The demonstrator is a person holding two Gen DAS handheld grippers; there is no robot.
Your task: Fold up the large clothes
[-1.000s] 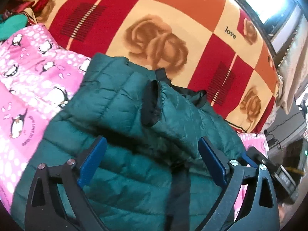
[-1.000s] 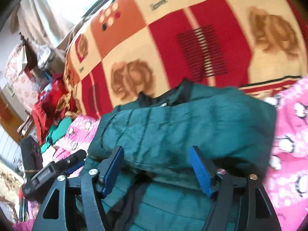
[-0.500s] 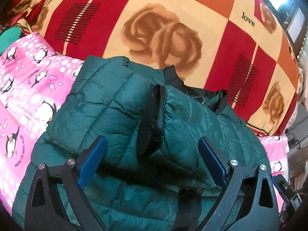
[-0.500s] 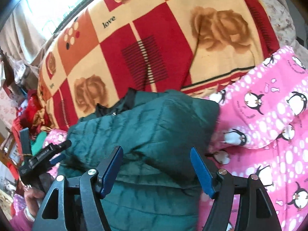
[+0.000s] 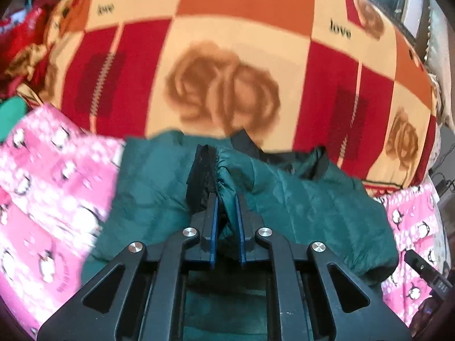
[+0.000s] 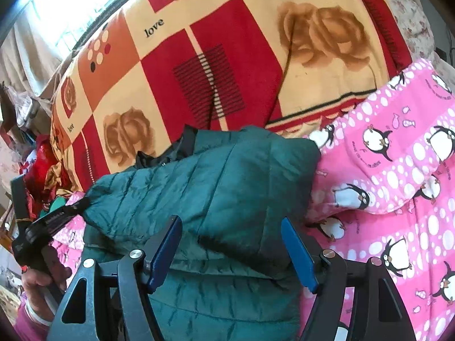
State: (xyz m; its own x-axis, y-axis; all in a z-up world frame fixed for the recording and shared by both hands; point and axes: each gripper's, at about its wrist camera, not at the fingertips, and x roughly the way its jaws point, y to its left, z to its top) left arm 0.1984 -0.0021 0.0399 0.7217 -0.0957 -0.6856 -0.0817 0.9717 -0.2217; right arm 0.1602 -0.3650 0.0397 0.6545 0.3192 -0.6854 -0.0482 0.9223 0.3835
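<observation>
A dark green quilted jacket point(image 5: 307, 199) lies partly folded on a bed. In the left wrist view my left gripper point(image 5: 226, 199) is shut on the jacket's sleeve end, just behind its black cuff point(image 5: 203, 170). In the right wrist view the jacket point(image 6: 216, 187) fills the middle, and my right gripper point(image 6: 231, 227) is open, its blue pads either side of a folded bulge of the jacket. The left gripper point(image 6: 54, 216) and the hand holding it show at the left edge there.
A red, orange and cream rose-print blanket point(image 5: 227, 65) covers the bed behind the jacket. A pink penguin-print blanket point(image 6: 398, 170) lies under and beside it. Piled clothes point(image 6: 42, 156) sit at the far left; a bright window point(image 6: 71, 2) is beyond.
My left gripper has closed on the sleeve near its black cuff; it was open before. My right gripper stayed open and shifted slightly over the jacket.
</observation>
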